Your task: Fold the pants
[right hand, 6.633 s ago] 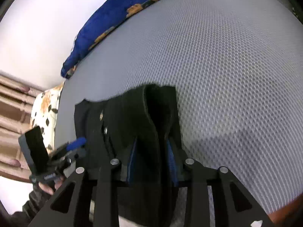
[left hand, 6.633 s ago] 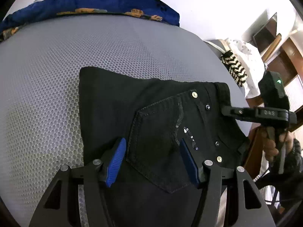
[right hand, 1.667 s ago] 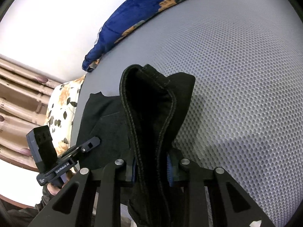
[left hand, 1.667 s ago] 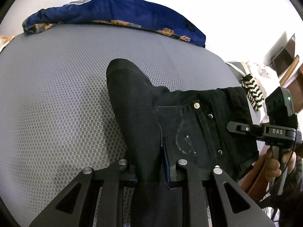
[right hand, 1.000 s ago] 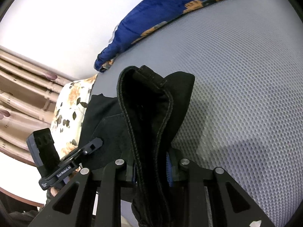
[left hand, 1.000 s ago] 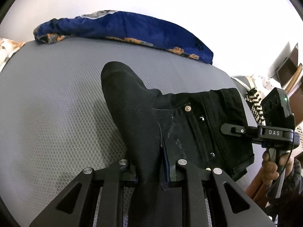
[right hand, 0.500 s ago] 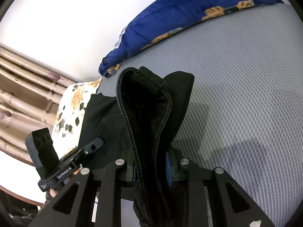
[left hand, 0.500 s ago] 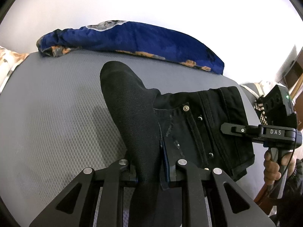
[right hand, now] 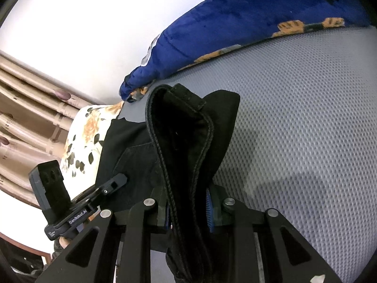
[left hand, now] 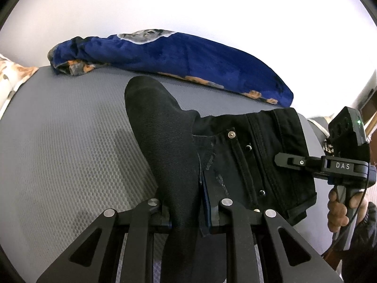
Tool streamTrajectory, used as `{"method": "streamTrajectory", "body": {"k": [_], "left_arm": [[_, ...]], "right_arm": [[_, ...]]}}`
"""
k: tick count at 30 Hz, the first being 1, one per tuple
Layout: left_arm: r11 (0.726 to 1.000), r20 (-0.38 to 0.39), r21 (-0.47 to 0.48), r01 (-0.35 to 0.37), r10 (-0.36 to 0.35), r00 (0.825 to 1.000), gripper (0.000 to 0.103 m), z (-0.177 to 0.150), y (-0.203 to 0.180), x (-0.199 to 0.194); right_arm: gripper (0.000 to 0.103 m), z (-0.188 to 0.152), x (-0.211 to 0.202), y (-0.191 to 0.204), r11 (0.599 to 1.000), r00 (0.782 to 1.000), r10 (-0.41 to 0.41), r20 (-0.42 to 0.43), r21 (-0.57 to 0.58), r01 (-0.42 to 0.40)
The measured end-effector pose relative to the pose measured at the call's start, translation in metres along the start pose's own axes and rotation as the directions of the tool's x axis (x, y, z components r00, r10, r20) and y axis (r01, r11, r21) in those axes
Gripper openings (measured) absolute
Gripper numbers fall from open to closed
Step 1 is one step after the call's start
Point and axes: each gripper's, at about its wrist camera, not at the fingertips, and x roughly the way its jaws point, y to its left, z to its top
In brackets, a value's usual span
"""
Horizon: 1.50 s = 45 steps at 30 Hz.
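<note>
Above grey mesh bedding [left hand: 70, 141], black studded pants [left hand: 235, 146] are held bunched, clamped by left gripper [left hand: 188, 212] and right gripper [right hand: 188, 202].

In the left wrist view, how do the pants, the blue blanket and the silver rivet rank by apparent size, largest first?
1. pants, though nearness to the camera inflates them
2. blue blanket, farther away, so its place against the pants is unsure
3. silver rivet, clearly smallest
</note>
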Motion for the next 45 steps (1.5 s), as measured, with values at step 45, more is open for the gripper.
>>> {"method": "streamTrajectory", "body": {"k": [45], "left_arm": [[0.983, -0.061, 0.047, -0.179, 0.182, 0.981, 0.047, -0.054, 0.021, -0.004]], "right_arm": [[0.029, -0.05, 0.011, -0.007, 0.936, 0.94, -0.342, 0.021, -0.085, 0.342]]}}
